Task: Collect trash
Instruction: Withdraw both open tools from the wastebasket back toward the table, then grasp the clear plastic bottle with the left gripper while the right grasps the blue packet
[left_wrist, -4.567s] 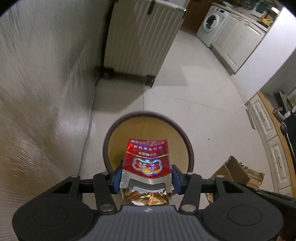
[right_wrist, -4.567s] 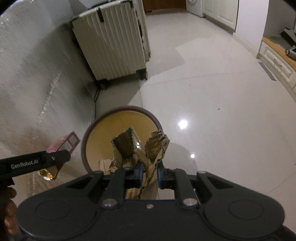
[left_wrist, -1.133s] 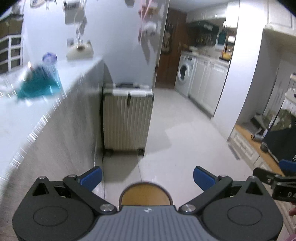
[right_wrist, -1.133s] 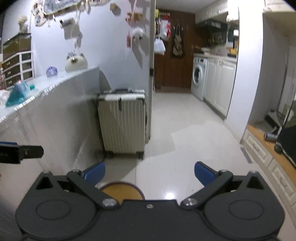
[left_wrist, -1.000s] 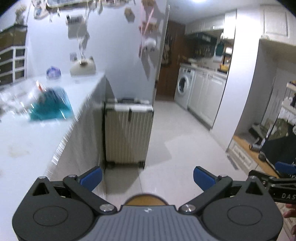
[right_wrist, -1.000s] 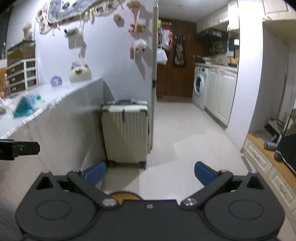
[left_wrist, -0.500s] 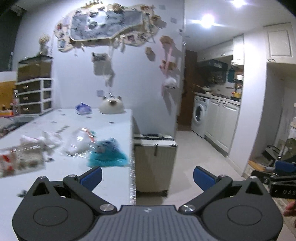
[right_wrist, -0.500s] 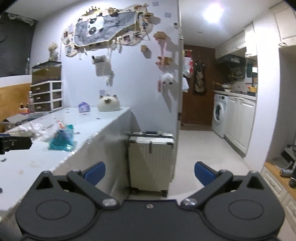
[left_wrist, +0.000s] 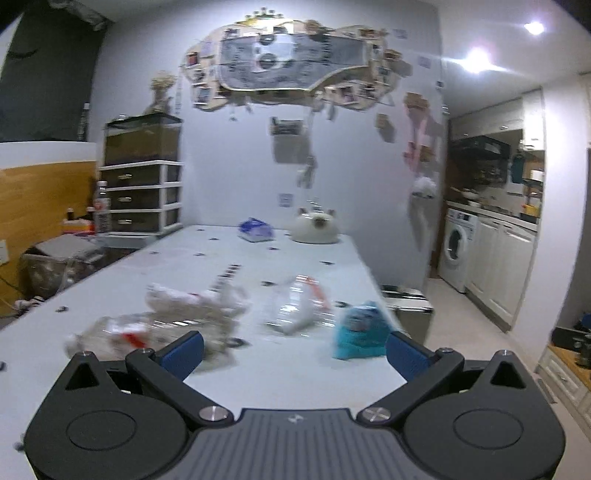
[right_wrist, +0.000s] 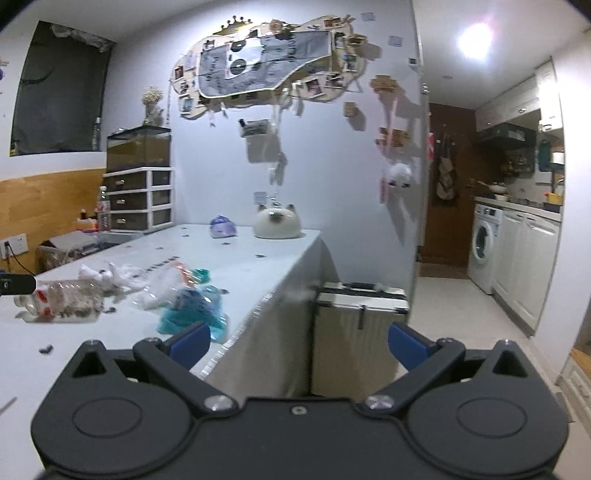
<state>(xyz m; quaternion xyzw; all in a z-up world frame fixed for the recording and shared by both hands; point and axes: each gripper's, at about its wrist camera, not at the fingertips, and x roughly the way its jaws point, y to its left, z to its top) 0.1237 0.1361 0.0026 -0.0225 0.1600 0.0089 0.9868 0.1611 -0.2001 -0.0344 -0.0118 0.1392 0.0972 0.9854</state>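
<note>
Trash lies on the white table (left_wrist: 288, 373): a crushed clear bottle with a red label (left_wrist: 118, 334), crumpled white tissue (left_wrist: 192, 297), a clear plastic wrapper (left_wrist: 295, 310) and a teal bag (left_wrist: 360, 332). My left gripper (left_wrist: 293, 354) is open and empty, just short of the pile. My right gripper (right_wrist: 297, 341) is open and empty, to the right of the table's edge (right_wrist: 258, 306). From there I see the teal bag (right_wrist: 195, 308), the wrapper (right_wrist: 162, 284) and the bottle (right_wrist: 59, 297). The trash bin is out of view.
A cat-shaped white object (left_wrist: 316, 230) and a blue packet (left_wrist: 255, 230) sit at the table's far end. A cream suitcase (right_wrist: 360, 339) stands on the floor beside the table. Drawers (left_wrist: 142, 195) are at the left; a washing machine (right_wrist: 482, 249) and cabinets at the right.
Both grippers, earlier holding trash over the bin, have let go and opened. They have risen and turned left from the floor and bin toward the table, and the left one now faces the pile.
</note>
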